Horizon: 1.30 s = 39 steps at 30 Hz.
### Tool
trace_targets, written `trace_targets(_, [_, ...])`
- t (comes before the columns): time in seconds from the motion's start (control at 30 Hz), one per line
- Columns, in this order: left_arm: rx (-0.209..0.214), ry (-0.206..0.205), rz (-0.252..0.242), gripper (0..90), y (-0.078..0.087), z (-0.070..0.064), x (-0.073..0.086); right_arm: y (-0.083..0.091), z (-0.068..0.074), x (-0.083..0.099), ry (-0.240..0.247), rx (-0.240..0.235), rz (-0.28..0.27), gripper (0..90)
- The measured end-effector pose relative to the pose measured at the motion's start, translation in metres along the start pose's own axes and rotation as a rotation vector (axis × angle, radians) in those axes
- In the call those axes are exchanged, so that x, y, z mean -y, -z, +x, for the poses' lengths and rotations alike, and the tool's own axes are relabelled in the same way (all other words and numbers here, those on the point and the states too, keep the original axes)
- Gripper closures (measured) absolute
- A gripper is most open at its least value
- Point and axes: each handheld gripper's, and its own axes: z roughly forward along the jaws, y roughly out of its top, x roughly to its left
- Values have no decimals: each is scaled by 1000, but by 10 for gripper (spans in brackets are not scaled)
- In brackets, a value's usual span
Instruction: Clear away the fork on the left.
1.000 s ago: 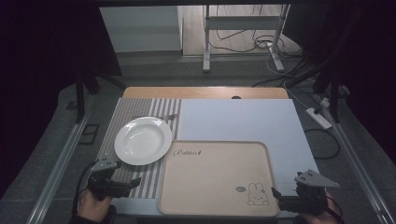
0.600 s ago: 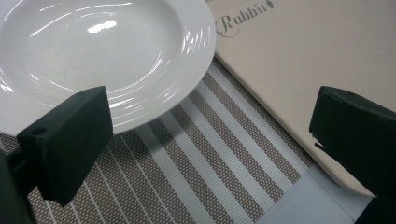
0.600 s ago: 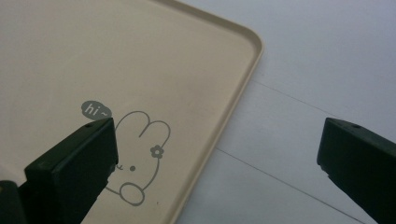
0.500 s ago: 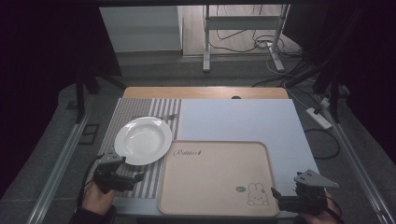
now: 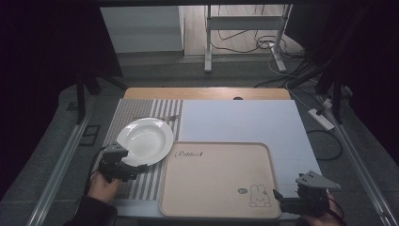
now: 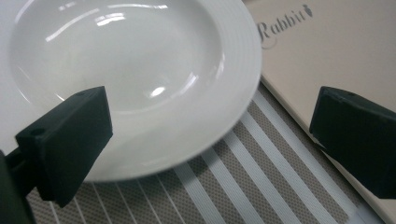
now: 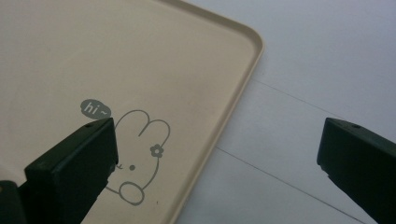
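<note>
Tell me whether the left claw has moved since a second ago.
Yes. In the high view the left claw has gone forward to the near rim of the white plate, which has stayed put on the striped mat.

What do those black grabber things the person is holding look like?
Each hand-held gripper is black, with two chunky, blocky jaws. The left hand-held gripper and the right hand-held gripper each carry a grey three-cornered plate on top. A dark cable trails from the left one. The person wears dark sleeves.
</note>
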Motion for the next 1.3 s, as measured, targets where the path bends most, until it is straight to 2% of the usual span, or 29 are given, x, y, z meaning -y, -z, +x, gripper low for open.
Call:
trace_targets(0.2, [6, 6, -5, 0, -11, 10, -11, 0, 0, 0, 0, 0, 1, 0])
trace_targets(0.5, [4, 17, 17, 0, -26, 26, -25, 0, 0, 0, 0, 0, 3, 0])
trace_targets(0.73, [4, 3, 29, 0, -37, 33, -33, -1, 0, 0, 1, 0, 5, 0])
trace_targets(1.0, [1, -3, 15, 0, -48, 45, -45, -1, 0, 0, 5, -4, 10, 0])
trace_targets(1.1, [12, -5, 13, 0, -51, 48, -48, -1, 0, 0, 6, -4, 13, 0])
trace_targets(1.2, [17, 4, 41, 0, -57, 54, -53, -1, 0, 0, 7, -3, 15, 0])
trace_targets(1.3, [22, 5, 35, 0, -60, 59, -58, -2, 1, 0, 8, -2, 15, 0])
